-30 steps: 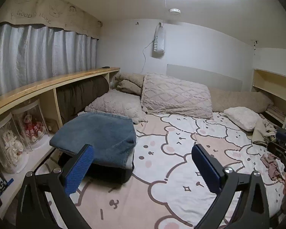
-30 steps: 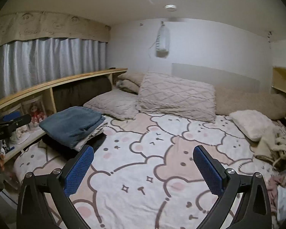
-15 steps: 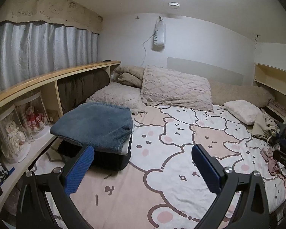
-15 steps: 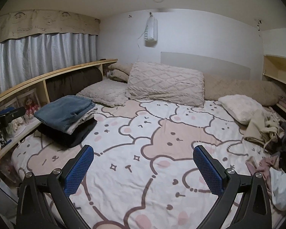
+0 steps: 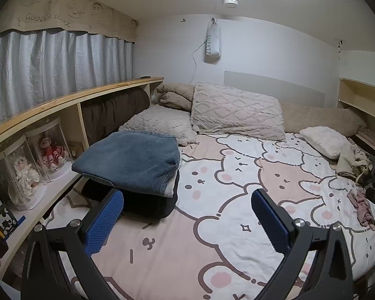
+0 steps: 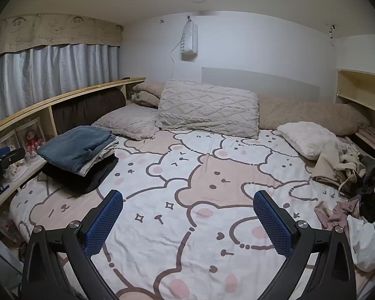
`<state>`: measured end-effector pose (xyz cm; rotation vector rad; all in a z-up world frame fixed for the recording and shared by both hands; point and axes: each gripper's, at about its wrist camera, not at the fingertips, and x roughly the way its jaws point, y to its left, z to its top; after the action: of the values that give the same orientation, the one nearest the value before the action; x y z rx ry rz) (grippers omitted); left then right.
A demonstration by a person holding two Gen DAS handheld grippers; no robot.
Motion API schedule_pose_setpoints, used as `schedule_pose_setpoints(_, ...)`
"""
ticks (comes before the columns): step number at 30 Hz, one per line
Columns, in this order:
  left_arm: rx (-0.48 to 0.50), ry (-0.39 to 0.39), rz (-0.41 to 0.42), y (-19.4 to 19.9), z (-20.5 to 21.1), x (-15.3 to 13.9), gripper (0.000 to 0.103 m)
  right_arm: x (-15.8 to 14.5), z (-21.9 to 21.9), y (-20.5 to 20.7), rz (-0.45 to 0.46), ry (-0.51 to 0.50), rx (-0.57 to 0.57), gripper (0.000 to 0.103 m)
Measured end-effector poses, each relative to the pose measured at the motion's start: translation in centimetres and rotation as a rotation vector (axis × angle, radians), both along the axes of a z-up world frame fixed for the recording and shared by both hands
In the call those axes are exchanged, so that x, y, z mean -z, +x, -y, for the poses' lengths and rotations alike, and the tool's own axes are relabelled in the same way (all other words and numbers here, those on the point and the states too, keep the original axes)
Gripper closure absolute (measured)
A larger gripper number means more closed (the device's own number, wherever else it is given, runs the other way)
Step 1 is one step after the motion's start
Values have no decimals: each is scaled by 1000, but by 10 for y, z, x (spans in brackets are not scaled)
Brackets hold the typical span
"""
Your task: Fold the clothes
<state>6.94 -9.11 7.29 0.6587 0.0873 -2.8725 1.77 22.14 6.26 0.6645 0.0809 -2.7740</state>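
Observation:
A stack of folded clothes with blue jeans (image 5: 130,160) on top lies at the bed's left side; it also shows in the right wrist view (image 6: 75,148). A heap of unfolded clothes (image 6: 352,175) lies at the bed's right edge, seen too in the left wrist view (image 5: 360,167). My left gripper (image 5: 187,220) is open and empty, held above the bear-print sheet (image 5: 237,187) just right of the stack. My right gripper (image 6: 187,220) is open and empty above the middle of the sheet (image 6: 200,175).
Pillows (image 6: 207,107) line the headboard. A wooden shelf (image 5: 62,105) with dolls in clear cases (image 5: 47,152) runs along the left. Another shelf (image 6: 362,87) stands at the right. A small white pillow (image 6: 307,137) lies by the clothes heap.
Both grippers have pulled back and risen from the bed, so the stack and pillows look farther off. Both stay open and empty.

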Motion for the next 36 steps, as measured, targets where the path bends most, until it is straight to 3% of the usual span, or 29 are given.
schedule_pose_setpoints(36, -1, 25, 26, -1, 2, 11, 0, 6, 21, -4, 34, 45, -51, 0)
